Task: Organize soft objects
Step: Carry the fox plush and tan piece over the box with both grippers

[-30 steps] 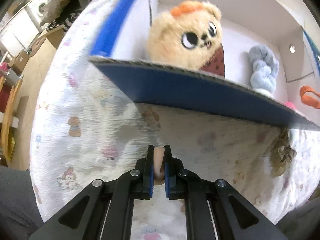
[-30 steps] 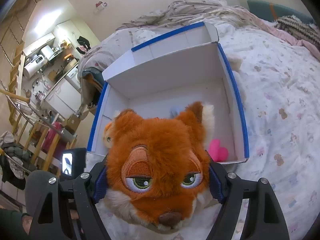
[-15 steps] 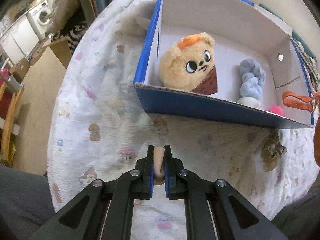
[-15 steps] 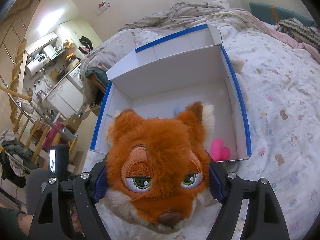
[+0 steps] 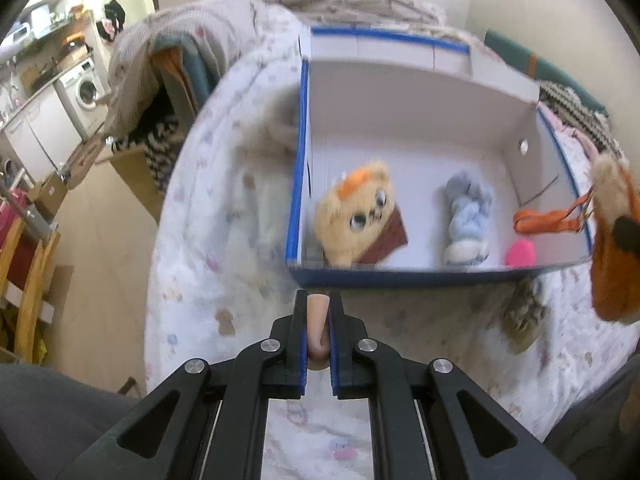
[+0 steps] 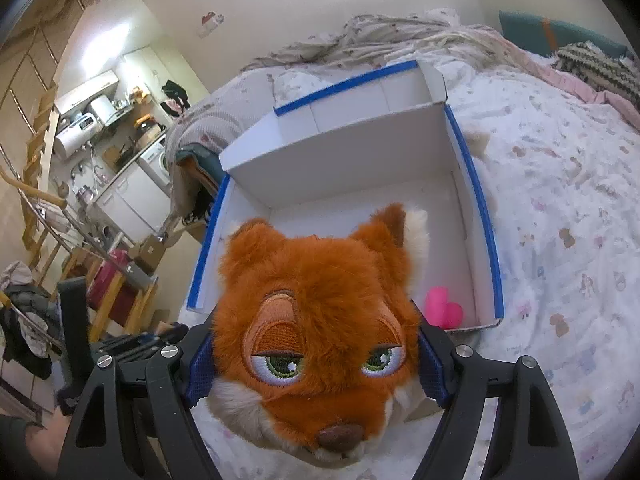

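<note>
A white cardboard box with blue edges lies on the bed. Inside it are a tan plush with an orange tuft, a blue-grey plush, a pink plush and an orange strap. My right gripper is shut on an orange fox plush, held just in front of the box; the fox also shows at the right edge of the left wrist view. My left gripper is shut, in front of the box's near wall; a skin-coloured bit shows between its fingers.
The bed has a white patterned sheet. A brown soft lump lies on the sheet by the box's near right corner. Crumpled blankets and pillows lie behind the box. The floor and kitchen furniture are on the left.
My left gripper has risen and pulled back from the box, so the whole inside now shows. The fox in my right gripper has moved closer to the box.
</note>
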